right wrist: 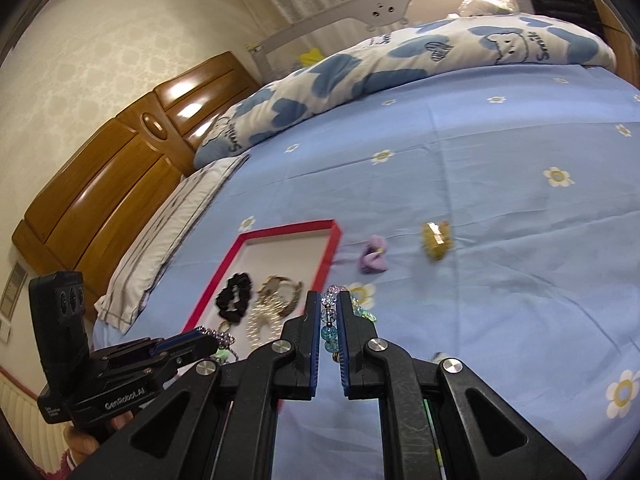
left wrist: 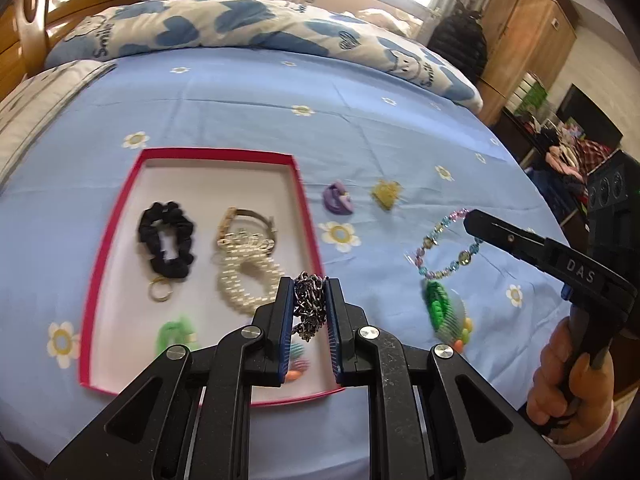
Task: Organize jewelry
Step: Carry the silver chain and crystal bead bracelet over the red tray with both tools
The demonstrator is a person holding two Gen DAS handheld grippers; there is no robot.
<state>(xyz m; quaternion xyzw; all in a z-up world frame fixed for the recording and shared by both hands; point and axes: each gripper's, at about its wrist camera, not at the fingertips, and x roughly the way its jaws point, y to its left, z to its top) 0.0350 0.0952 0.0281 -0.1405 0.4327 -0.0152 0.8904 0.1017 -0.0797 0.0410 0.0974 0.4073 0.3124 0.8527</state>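
My left gripper (left wrist: 310, 282) is shut on a bunched silver chain (left wrist: 309, 308), held above the near right corner of a red-rimmed tray (left wrist: 216, 154) on the bed. In the tray lie a black scrunchie (left wrist: 166, 240), a watch (left wrist: 248, 220), a pearl bracelet (left wrist: 246, 276), a gold ring (left wrist: 160, 291) and a green clip (left wrist: 176, 334). My right gripper (right wrist: 329, 295) is shut on a coloured bead bracelet (right wrist: 329, 320). Its loop (left wrist: 440, 248) hangs to the right of the tray. A purple clip (left wrist: 339, 200) and a yellow clip (left wrist: 386, 194) lie on the sheet beyond.
A blurred green comb-like piece (left wrist: 444, 308) shows just below the bracelet loop; I cannot tell whether it is attached. A folded quilt (left wrist: 248, 24) lies across the far side of the blue flowered sheet (left wrist: 280, 92), a pillow (right wrist: 172, 216) and a wooden headboard (right wrist: 100, 192) on the left.
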